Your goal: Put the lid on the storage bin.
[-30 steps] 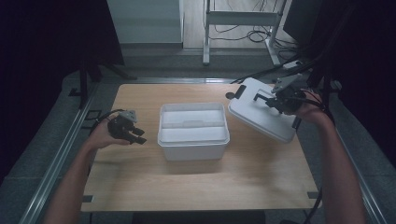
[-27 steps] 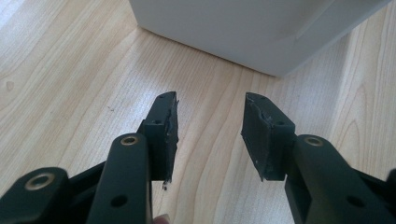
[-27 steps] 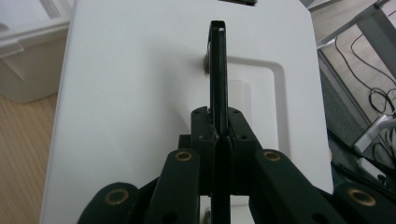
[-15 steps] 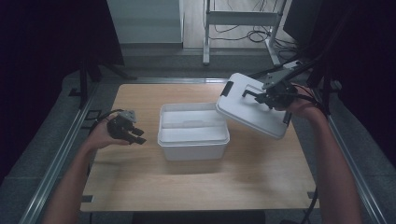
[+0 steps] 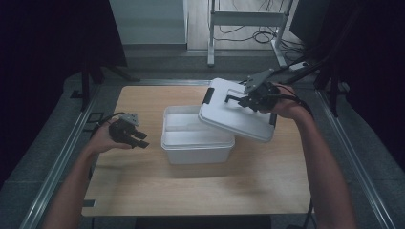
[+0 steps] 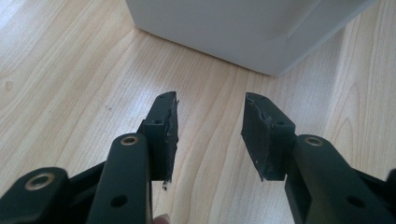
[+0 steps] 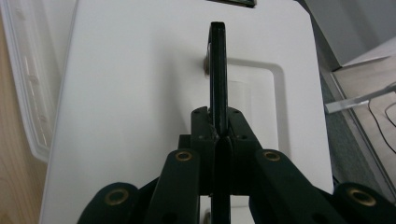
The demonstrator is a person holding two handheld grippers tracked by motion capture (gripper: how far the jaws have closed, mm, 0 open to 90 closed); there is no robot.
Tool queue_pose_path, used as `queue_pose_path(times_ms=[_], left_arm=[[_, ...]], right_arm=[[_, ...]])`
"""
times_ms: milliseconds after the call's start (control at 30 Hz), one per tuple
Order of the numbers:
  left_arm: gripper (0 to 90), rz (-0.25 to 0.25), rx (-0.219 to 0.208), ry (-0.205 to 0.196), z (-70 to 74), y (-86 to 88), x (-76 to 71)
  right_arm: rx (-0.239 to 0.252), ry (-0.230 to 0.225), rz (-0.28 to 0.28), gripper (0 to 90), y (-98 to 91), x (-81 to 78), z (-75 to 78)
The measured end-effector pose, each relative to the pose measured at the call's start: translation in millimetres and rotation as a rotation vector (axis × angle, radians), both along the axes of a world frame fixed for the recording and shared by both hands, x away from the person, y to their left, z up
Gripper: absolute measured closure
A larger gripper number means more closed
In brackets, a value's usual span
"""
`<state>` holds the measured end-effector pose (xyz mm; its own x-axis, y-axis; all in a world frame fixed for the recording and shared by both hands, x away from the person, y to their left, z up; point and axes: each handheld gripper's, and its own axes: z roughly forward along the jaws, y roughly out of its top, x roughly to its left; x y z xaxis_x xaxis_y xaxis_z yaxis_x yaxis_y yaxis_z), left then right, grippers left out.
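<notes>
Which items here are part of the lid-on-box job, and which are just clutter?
In the job:
- white lid, held by its black handle
- right tongs, shut on the handle
- open white box

Not in the job:
- left tongs, open, holding nothing, left of the box
- metal stand and floor cables behind the table

So the flat white plastic lid [image 5: 236,116] with black side latches and a black top handle [image 7: 218,70] is up in the air, tilted, overlapping the right rim of the open white plastic box [image 5: 196,145] mid-desk.
</notes>
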<state>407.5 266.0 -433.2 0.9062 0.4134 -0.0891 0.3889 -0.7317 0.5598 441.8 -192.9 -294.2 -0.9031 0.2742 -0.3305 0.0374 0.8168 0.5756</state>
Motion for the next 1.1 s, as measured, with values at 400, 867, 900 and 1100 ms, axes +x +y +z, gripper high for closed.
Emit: queue_pose_path(times_ms=[400, 867, 900, 1100], left_arm=[[56.1, 0.005, -0.005, 0.002, -1.5, 3.7, -2.9], [56.1, 0.006, -0.001, 0.009, -5.5, 5.8, -3.3], [56.1, 0.007, -0.001, 0.011, -5.9, 5.6, -3.3], [56.2, 0.007, -0.006, 0.013, -7.6, 4.9, -2.8]], right_arm=[[-0.012, 0.012, 0.127, 83.5, 53.0, -0.2, -3.2], [-0.036, 0.053, 0.268, 83.4, 94.3, 1.7, -6.7], [-0.036, 0.053, 0.274, 83.4, 97.3, 2.0, -7.4], [-0.058, 0.075, 0.315, 83.4, 114.2, 4.7, -15.6]])
